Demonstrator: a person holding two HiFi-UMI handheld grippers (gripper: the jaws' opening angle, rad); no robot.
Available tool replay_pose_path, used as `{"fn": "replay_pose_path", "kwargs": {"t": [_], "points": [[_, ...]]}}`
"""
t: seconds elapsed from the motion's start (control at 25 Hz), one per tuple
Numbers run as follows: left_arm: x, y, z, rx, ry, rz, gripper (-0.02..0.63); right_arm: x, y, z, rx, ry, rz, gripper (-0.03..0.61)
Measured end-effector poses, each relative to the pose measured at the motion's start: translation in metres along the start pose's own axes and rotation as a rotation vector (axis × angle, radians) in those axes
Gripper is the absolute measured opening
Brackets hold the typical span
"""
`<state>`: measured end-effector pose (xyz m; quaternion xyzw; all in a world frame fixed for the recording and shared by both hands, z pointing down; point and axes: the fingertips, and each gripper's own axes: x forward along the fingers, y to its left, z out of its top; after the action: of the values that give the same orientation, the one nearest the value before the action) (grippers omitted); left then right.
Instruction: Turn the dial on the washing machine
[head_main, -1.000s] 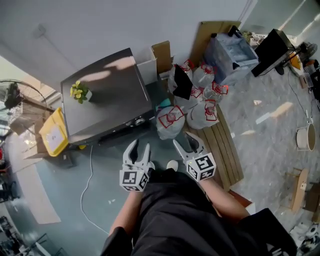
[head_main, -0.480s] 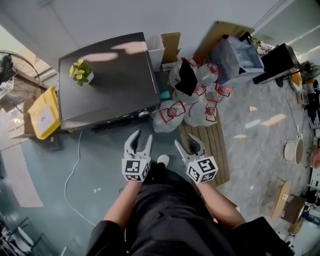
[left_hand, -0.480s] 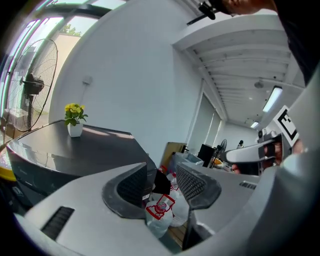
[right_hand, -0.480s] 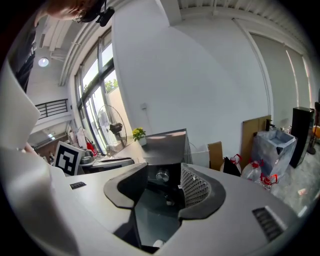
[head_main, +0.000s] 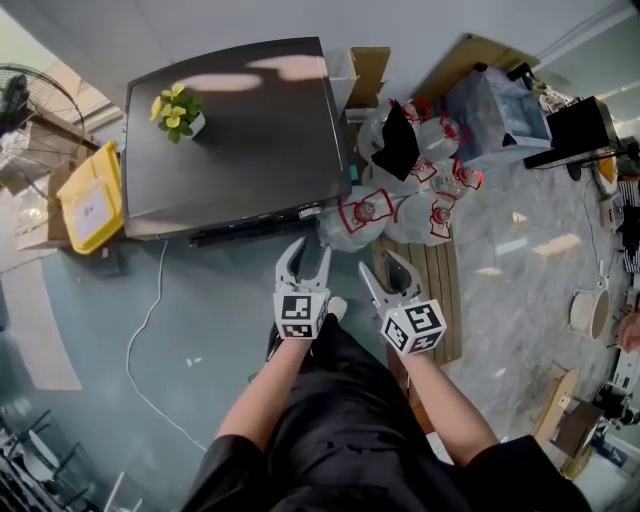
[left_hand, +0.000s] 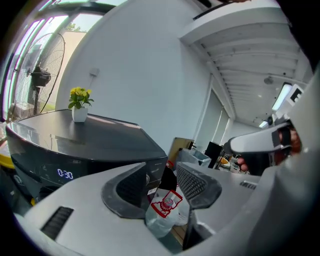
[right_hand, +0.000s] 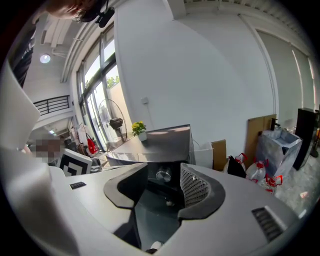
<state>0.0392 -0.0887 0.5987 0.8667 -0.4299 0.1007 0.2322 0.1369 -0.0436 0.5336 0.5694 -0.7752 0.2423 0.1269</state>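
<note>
Where washer (head_main: 240, 130) ends (front edge (head_main: 245, 229)), floor (head_main: 215, 295) opens.

A round silver dial (right_hand: 162, 175) sits at the right end of the front panel of the dark washing machine (head_main: 240, 130).
</note>
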Motion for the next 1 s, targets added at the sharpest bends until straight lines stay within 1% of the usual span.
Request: {"fn": "replay_pose_path", "kwargs": {"t": [0.2,0.36,0.52,0.68,0.8,0.92,1.0], "points": [[0.020,0.018,-0.014,-0.032,-0.004,0.062,0.176,0.004,-0.005,-0.014,0.029,0.004,-0.015,0.190],[0.038,0.030,-0.021,-0.088,-0.008,0.107,0.183,-0.003,-0.016,-0.015,0.009,0.011,-0.047,0.190],[0.050,0.041,-0.033,-0.071,0.031,0.134,0.216,-0.015,-0.022,-0.014,0.036,-0.016,-0.108,0.183],[0.062,0.047,-0.041,-0.065,0.052,0.136,0.219,-0.017,-0.025,-0.017,0.068,-0.023,-0.146,0.181],[0.062,0.053,-0.047,-0.074,0.071,0.160,0.225,-0.018,-0.021,-0.011,0.108,-0.046,-0.177,0.181],[0.063,0.056,-0.049,-0.066,0.077,0.185,0.225,-0.017,-0.016,-0.006,0.105,-0.055,-0.184,0.181],[0.067,0.059,-0.051,-0.080,0.080,0.184,0.225,-0.015,-0.016,-0.006,0.099,-0.059,-0.191,0.181]]}}
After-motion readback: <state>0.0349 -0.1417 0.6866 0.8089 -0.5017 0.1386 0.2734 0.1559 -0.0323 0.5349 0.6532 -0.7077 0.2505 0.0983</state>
